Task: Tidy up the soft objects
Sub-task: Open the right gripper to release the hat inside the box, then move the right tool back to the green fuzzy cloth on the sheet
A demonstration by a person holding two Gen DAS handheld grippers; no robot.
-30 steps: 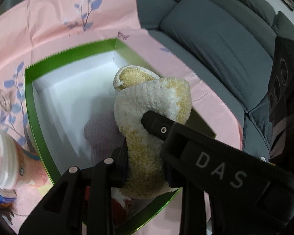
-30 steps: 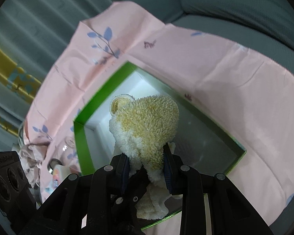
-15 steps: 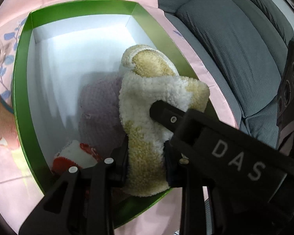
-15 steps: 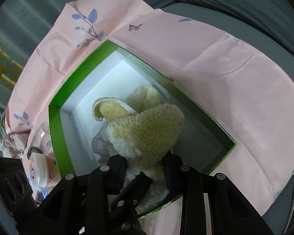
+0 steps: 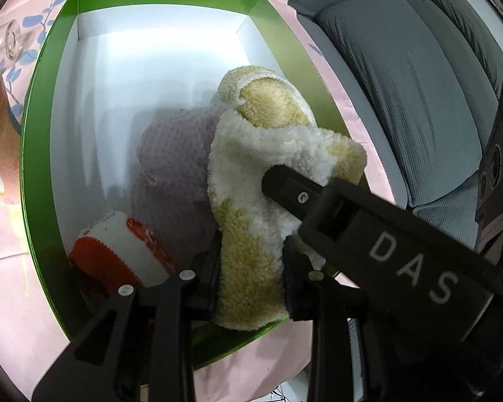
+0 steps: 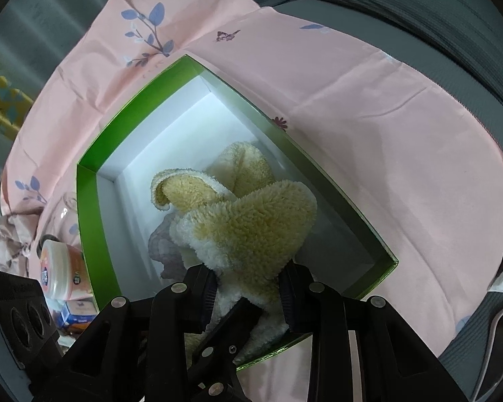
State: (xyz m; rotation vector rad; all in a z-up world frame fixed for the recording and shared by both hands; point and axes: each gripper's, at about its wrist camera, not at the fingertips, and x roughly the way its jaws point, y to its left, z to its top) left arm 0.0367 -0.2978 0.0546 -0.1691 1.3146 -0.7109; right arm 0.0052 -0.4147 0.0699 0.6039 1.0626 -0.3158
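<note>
1. On the far left, in my right wrist view, a tub with a pale lid (image 6: pixel 58 269) lies on its side on the pink cloth (image 6: pixel 369 107), just outside the green box (image 6: pixel 94 221); a small clear glass (image 6: pixel 65 209) lies near it on the cloth.
2. My left gripper (image 5: pixel 251 268) has its fingers narrowed hard onto the lower end of the fluffy yellow-and-white cloth (image 5: pixel 251 254); the pads press into the pile on both sides.
3. Inside the box, at its near left corner, a red-and-white soft item (image 5: pixel 117 251) rests against the wall; beside it a lilac knitted piece (image 5: pixel 174 167) lies on the white floor, and the fluffy cloth drapes partly over its right side.
4. The fluffy cloth stands bunched in the right half of the box, its rolled top end curling toward the far wall.
5. My right gripper (image 6: pixel 248 284) reaches in from the right; its fingers are also closed on the fluffy cloth, gripping a fold of it just beside my left grip; one finger shows in the left wrist view pressed into the white pile.
6. Right of the box the cloth covers a grey sofa (image 5: pixel 419 83).
</note>
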